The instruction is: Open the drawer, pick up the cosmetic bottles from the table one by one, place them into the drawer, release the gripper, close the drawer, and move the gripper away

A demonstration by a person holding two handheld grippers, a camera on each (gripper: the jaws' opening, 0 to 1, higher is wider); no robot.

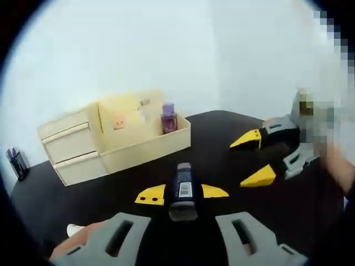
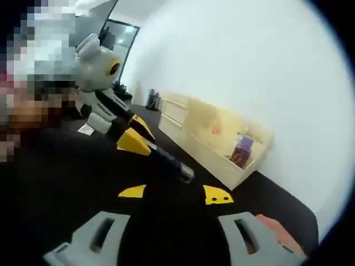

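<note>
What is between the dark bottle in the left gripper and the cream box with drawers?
Nothing: bare black table lies between the dark bottle and the drawer organizer, seen in the left gripper view.

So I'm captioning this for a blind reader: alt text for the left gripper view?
The left claw grips a dark cosmetic bottle above a black table. Behind stands a cream organizer holding a purple bottle; the right claw is open.

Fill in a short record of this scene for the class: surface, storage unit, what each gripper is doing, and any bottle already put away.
surface: black table
storage unit: cream organiser with two shut drawers and an open tray
left gripper: shut on a dark bottle, held above the table
right gripper: open, holding nothing
bottle in tray: purple bottle, upright at the tray's corner
other item: dark pen holder beside the organiser
</note>
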